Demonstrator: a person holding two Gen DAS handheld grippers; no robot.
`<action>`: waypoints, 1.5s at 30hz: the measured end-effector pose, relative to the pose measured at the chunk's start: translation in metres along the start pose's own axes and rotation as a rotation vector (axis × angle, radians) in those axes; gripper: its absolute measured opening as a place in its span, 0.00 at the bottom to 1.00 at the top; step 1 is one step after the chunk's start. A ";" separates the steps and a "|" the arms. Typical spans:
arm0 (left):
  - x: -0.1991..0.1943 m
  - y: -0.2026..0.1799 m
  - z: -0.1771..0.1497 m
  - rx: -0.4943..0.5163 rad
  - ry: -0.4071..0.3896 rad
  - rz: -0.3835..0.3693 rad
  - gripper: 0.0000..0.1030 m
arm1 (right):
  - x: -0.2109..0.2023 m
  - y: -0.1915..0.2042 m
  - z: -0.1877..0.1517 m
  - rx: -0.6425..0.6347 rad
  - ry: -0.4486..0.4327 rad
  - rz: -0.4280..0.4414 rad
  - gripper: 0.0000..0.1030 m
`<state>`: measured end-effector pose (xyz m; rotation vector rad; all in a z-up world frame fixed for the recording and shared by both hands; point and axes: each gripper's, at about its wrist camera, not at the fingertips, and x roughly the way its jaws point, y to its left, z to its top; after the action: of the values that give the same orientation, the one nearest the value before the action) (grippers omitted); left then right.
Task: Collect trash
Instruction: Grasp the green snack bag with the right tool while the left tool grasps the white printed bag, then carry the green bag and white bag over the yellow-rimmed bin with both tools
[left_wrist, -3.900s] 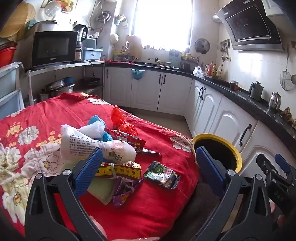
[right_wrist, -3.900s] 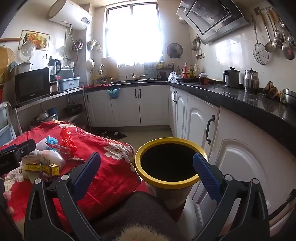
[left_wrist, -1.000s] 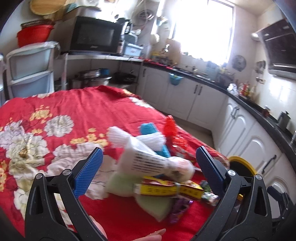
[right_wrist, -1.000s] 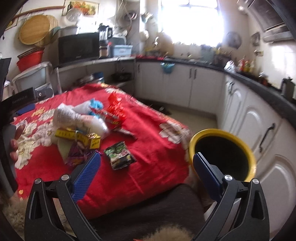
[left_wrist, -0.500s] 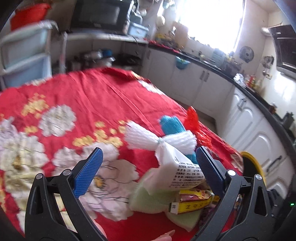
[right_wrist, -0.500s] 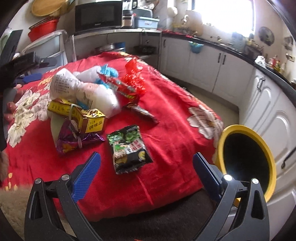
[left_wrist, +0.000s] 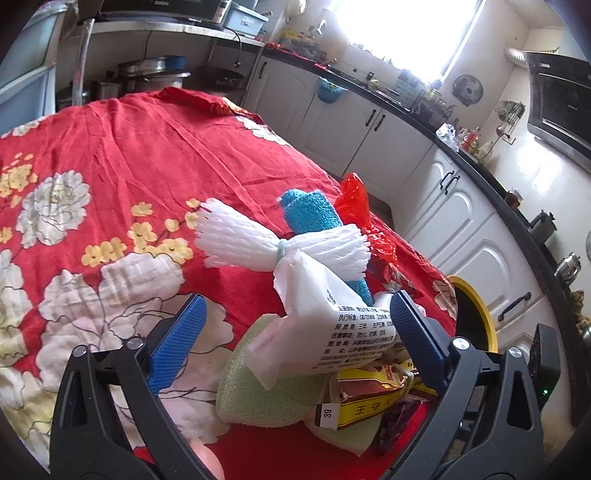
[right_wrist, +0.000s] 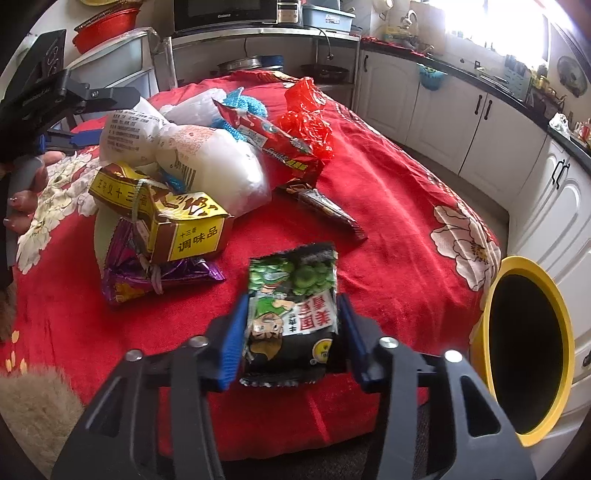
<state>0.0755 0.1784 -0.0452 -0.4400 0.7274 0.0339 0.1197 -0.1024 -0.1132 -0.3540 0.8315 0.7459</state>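
Observation:
My right gripper (right_wrist: 291, 299) is closing on a green snack packet (right_wrist: 295, 291) that lies on the red flowered tablecloth (right_wrist: 388, 206); its blue pads touch both side edges of the packet. My left gripper (left_wrist: 295, 299) is closing slightly but stands wide. A white plastic bag (left_wrist: 332, 325) tied to white foam netting (left_wrist: 258, 240) lies between its fingers, not pressed. Around it lie a blue cloth (left_wrist: 314, 210), a red wrapper (left_wrist: 354, 199), a yellow seasoning box (right_wrist: 177, 221), a purple packet (right_wrist: 147, 280) and a brown bar wrapper (right_wrist: 325, 206). The yellow-rimmed bin (right_wrist: 495, 280) stands at the table's right.
White kitchen cabinets (right_wrist: 480, 118) under a dark counter run behind and to the right. A shelf with a microwave (right_wrist: 225, 14) stands at the back left. A person's hand (right_wrist: 26, 199) holds the left gripper at the left edge.
Both grippers dropped toward the table and tilted down. The right jaws went from wide open to narrow around the green packet. The left gripper came in over the white bag.

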 end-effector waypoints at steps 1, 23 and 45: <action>0.002 0.001 0.000 -0.002 0.010 -0.012 0.80 | 0.000 -0.002 -0.001 0.006 -0.002 0.002 0.39; -0.045 -0.040 -0.002 0.119 -0.083 -0.061 0.20 | -0.039 -0.025 -0.019 0.144 -0.096 0.018 0.36; -0.052 -0.152 0.032 0.320 -0.174 -0.125 0.19 | -0.104 -0.119 -0.022 0.359 -0.220 -0.133 0.36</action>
<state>0.0845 0.0588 0.0667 -0.1728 0.5212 -0.1583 0.1471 -0.2455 -0.0469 -0.0040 0.7087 0.4884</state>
